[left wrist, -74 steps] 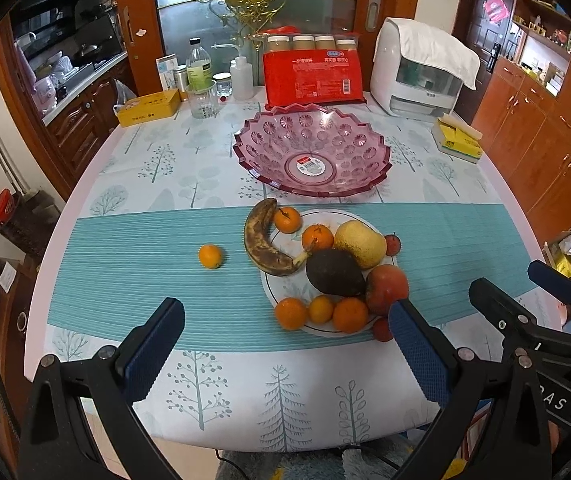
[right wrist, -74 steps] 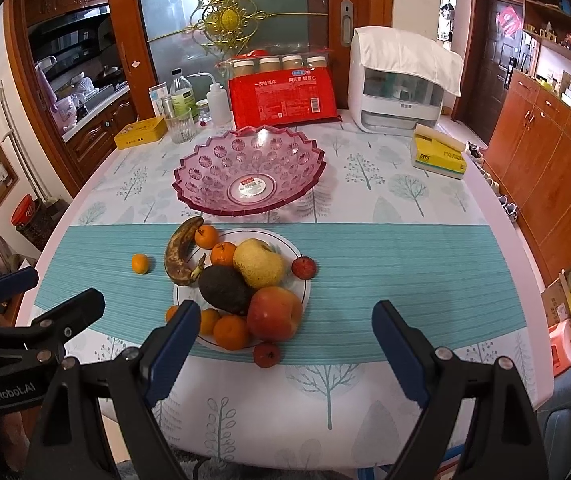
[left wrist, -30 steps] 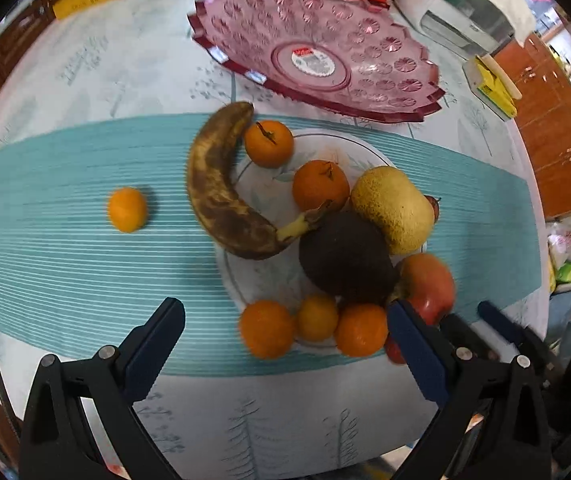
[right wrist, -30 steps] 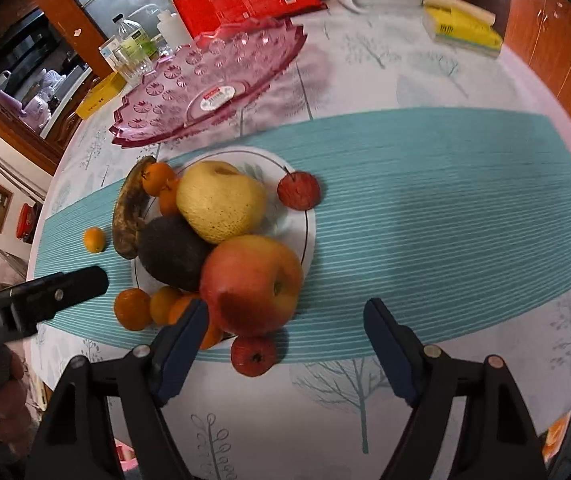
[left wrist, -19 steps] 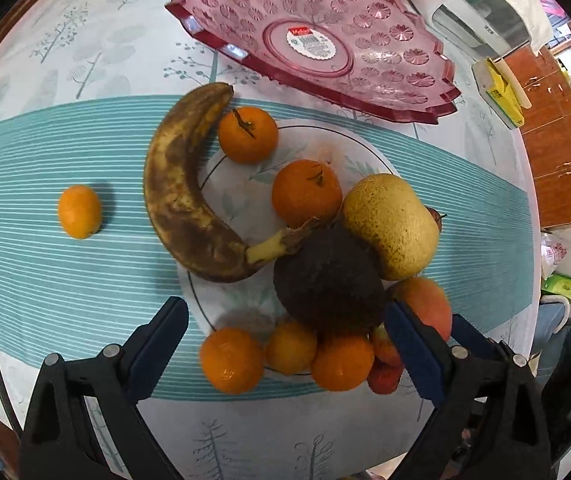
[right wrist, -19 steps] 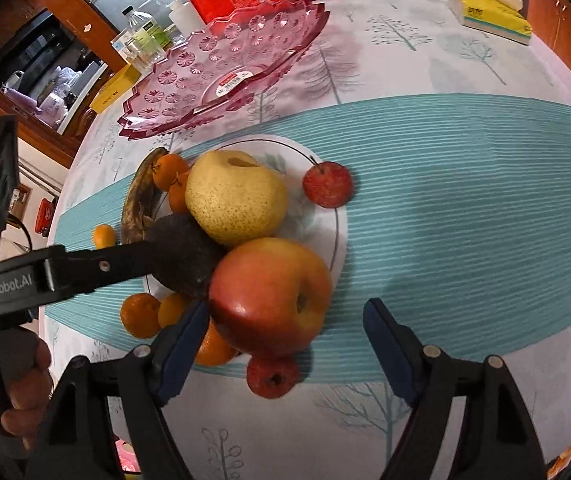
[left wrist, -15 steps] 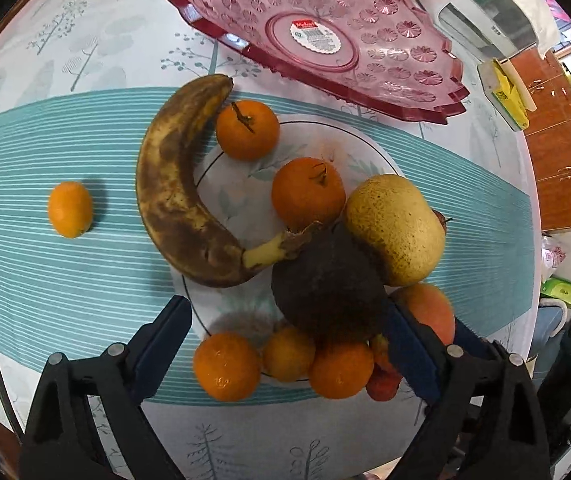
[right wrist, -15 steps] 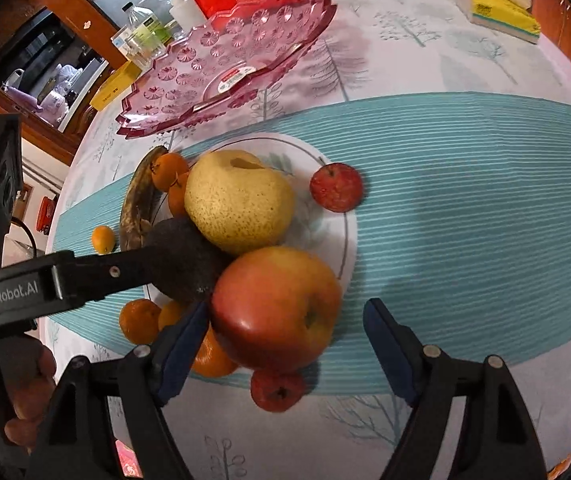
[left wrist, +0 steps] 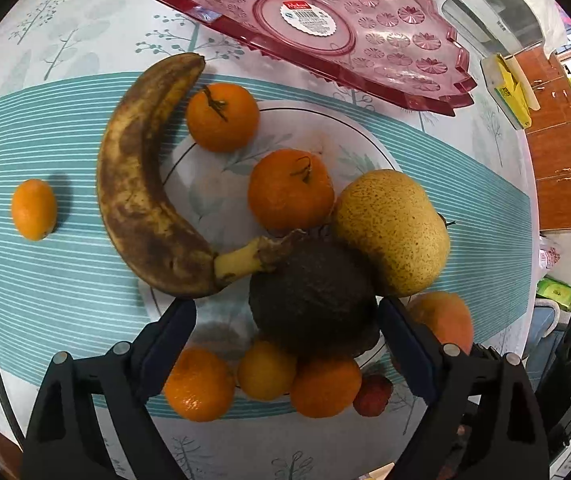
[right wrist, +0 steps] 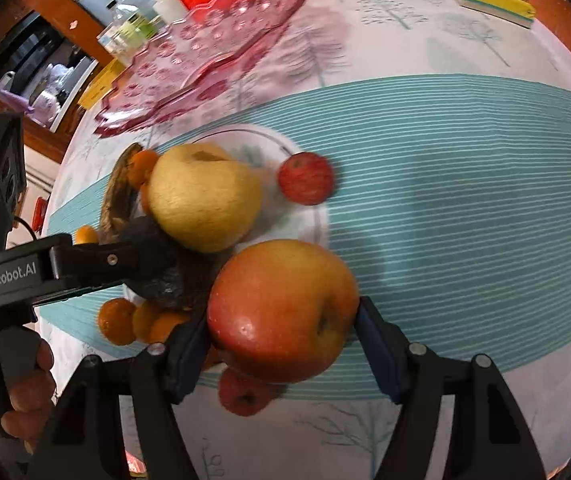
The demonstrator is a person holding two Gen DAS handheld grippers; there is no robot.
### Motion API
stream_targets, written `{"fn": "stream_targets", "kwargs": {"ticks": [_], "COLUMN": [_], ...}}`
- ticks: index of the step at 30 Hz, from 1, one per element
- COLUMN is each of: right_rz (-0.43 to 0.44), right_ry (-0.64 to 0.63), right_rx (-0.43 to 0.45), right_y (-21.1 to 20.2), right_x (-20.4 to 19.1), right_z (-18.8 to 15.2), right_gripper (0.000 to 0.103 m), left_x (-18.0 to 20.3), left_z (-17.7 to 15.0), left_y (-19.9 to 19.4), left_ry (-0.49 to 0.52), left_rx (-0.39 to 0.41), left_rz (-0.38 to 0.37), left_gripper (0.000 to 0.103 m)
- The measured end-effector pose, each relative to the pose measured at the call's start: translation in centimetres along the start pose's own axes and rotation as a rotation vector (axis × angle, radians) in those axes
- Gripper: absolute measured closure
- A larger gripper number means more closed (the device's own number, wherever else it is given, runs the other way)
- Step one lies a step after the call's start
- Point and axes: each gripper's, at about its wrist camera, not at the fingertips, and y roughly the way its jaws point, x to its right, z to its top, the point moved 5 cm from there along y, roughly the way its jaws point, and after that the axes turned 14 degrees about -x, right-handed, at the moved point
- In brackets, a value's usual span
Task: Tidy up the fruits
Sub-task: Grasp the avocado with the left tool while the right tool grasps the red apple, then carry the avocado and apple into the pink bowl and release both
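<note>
1. A small orange fruit [left wrist: 34,209] lies alone on the blue-green striped cloth [left wrist: 45,280], far left, away from the plate.
2. Next comes a brown, spotted banana [left wrist: 145,192]. It curves along the left edge of the white plate [left wrist: 205,176], and its stem touches the dark avocado [left wrist: 313,292].
3. The left gripper [left wrist: 285,332] points down at the avocado. Its jaws are closing. The avocado sits between them; the right pad is right at its side, but the left pad is not touching it yet.
4. Two oranges [left wrist: 290,189] sit on the plate behind the avocado, and three more [left wrist: 199,384] lie along the near edge.
5. A big yellow pear [right wrist: 205,200] leans on the avocado.
6. The right gripper [right wrist: 281,344] is around the big red apple [right wrist: 283,308]. Its jaws are closing, and both pads look pressed to the apple's sides.
7. A small red apple [right wrist: 306,178] sits at the right rim of the plate, and another [right wrist: 243,396] peeks out under the big one.
8. The pink glass bowl [left wrist: 325,28] stands empty behind the plate.
</note>
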Motion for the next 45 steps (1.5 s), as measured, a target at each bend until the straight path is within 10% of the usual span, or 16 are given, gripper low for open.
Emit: {"fn": "stream_targets", "kwargs": {"ticks": [10, 45], "right_rz": [-0.018, -0.073], "right_ry": [-0.012, -0.157], "right_rx": [0.005, 0.102], "right_y": [-0.2, -4.8], "right_x": [0.4, -5.0], "right_z": [-0.1, -1.1], "right_gripper": [0.034, 0.034], "left_x": [3.0, -1.5], "left_z": [0.8, -6.6], "left_y": [2.3, -8.9], "left_ry": [0.077, 0.134], "left_rx": [0.011, 0.228], "left_rz": [0.01, 0.118], "left_gripper": [0.033, 0.036]}}
